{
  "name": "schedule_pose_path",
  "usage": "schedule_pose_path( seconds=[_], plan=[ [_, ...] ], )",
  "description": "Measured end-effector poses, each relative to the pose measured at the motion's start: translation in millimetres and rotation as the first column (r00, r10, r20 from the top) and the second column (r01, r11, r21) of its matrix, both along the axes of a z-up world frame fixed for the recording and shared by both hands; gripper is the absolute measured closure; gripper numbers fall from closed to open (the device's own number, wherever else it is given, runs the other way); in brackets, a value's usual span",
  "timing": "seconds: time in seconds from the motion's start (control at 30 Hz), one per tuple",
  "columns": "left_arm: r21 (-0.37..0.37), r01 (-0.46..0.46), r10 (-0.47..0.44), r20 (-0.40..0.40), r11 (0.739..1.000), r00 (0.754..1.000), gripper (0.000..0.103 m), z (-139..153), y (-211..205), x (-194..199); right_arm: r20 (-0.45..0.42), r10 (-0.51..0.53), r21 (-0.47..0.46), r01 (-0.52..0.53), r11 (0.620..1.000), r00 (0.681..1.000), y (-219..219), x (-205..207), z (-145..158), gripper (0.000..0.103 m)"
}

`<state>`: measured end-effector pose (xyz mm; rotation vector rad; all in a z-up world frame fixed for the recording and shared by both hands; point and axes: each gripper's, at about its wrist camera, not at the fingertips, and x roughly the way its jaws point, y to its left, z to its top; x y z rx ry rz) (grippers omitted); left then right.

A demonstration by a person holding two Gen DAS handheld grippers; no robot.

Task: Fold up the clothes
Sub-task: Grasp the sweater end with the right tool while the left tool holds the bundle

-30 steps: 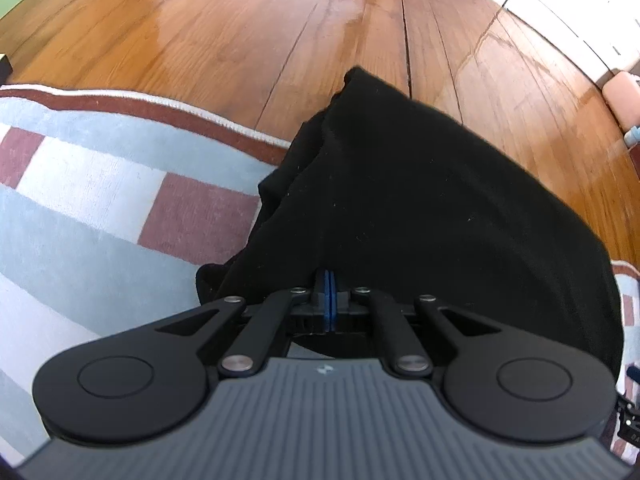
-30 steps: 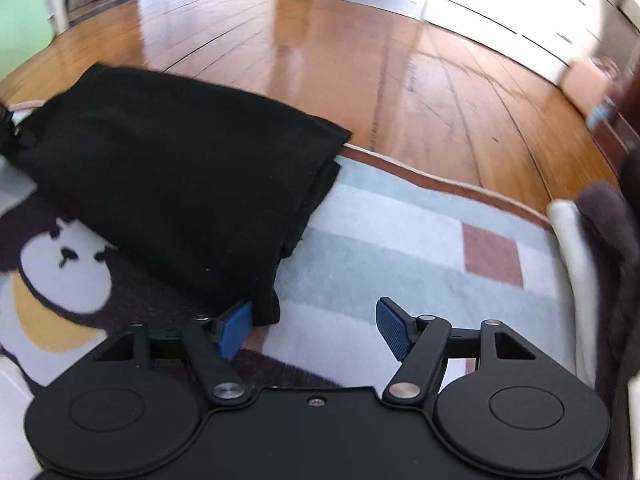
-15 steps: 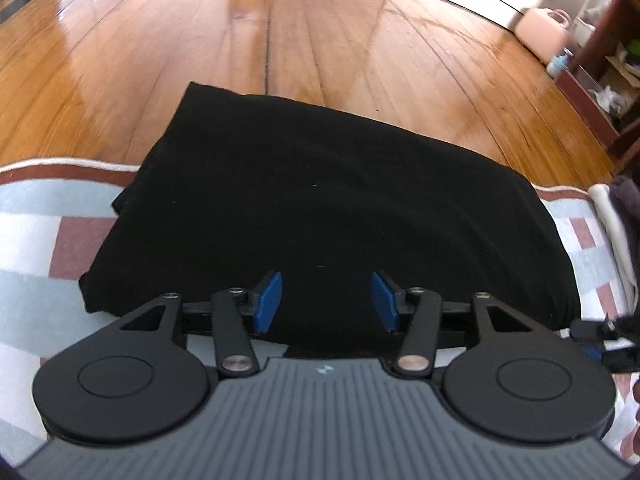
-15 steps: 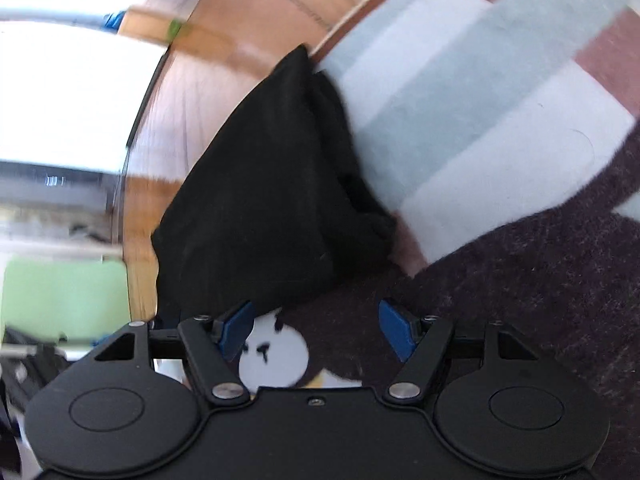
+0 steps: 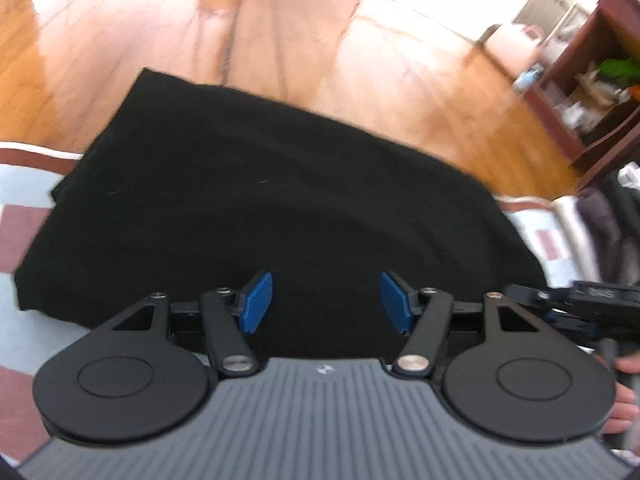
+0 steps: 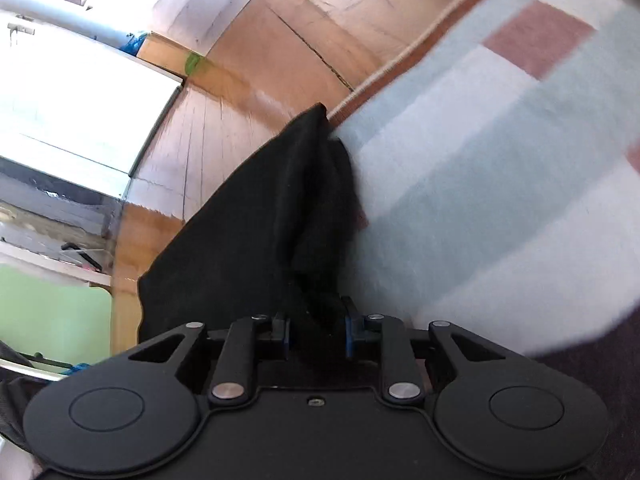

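A folded black garment (image 5: 256,208) lies partly on the striped rug (image 5: 24,224) and partly on the wooden floor (image 5: 120,40). My left gripper (image 5: 326,302) is open, its blue pads (image 5: 256,302) hovering over the garment's near edge. My right gripper (image 6: 316,334) is shut on the near corner of the black garment (image 6: 256,240); bunched cloth sits between its jaws. The right gripper's body also shows at the right edge of the left wrist view (image 5: 592,300).
The rug (image 6: 500,152) has pale blue, white and reddish blocks with a white-and-brown border. A dark wooden shelf unit (image 5: 600,80) stands at the far right. A pile of other clothes (image 5: 600,232) lies right of the garment. White cabinets (image 6: 80,100) line the far wall.
My left gripper let go of the garment, opened wide and drew back a little. My right gripper swung around to the garment's corner and closed on it.
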<state>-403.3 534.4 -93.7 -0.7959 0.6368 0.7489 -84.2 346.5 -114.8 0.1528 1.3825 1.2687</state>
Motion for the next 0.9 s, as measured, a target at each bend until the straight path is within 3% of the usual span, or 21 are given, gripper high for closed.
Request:
schedule_pose_path(
  seconds=[0.07,0.17,0.27,0.37,0.43,0.47,0.5,0.53,0.6,0.67,0.7,0.83,0.9],
  plan=[
    [0.011,0.022,-0.022,0.018,1.0,1.0,0.043,0.3,-1.6,4.7,0.054,0.029,0.035,-0.03,0.999,0.998,3.8,-2.5,17.4,0.077],
    [0.142,0.133,-0.137,0.018,0.981,0.99,0.043,15.2,-20.6,24.0,0.17,0.104,0.085,-0.12,0.989,0.98,9.8,-12.8,53.4,0.078],
    [0.227,0.282,-0.3,0.047,0.932,0.953,0.036,26.3,-41.9,49.1,0.21,0.157,0.1,-0.181,0.978,0.965,22.3,-19.6,78.9,0.078],
    [0.326,0.41,-0.434,0.0,0.852,0.901,0.036,25.6,-66.5,82.1,0.208,0.223,0.08,-0.244,0.966,0.952,34.4,-22.2,93.2,0.079],
    [0.351,0.437,-0.436,-0.088,0.828,0.896,0.037,14.8,-70.4,108.5,0.219,0.268,0.067,-0.288,0.955,0.938,40.7,-25.3,102.9,0.079],
    [0.363,0.451,-0.434,-0.131,0.816,0.891,0.045,9.4,-72.4,121.8,0.228,0.283,0.066,-0.304,0.95,0.932,42.6,-26.5,106.7,0.079],
    [0.366,0.449,-0.421,-0.157,0.815,0.893,0.071,4.1,-71.3,128.4,0.236,0.298,0.067,-0.321,0.945,0.925,42.6,-27.5,109.5,0.079],
    [0.346,0.459,-0.42,-0.184,0.818,0.888,0.078,-1.9,-68.2,131.3,0.243,0.308,0.069,-0.333,0.94,0.92,39.0,-27.2,110.1,0.079],
    [0.302,0.457,-0.432,-0.148,0.837,0.889,0.091,-8.3,-57.6,122.8,0.24,0.308,0.079,-0.335,0.939,0.921,34.3,-22.4,108.5,0.076],
    [0.269,0.417,-0.412,-0.078,0.868,0.908,0.091,-8.9,-45.5,109.6,0.188,0.287,0.091,-0.308,0.947,0.939,31.9,-7.9,100.9,0.07],
    [0.271,0.406,-0.404,-0.067,0.873,0.912,0.091,-7.3,-44.0,107.5,0.148,0.276,0.077,-0.289,0.954,0.95,31.2,0.5,94.9,0.059],
    [0.295,0.397,-0.394,-0.073,0.869,0.916,0.091,-0.5,-46.4,113.2,-0.04,0.194,0.002,-0.194,0.981,0.98,31.7,28.8,68.2,0.029],
    [0.279,0.384,-0.384,-0.054,0.88,0.922,0.091,-1.6,-44.1,113.1,-0.117,0.163,-0.031,-0.167,0.985,0.98,31.9,35.3,54.6,0.024]
  ],
)
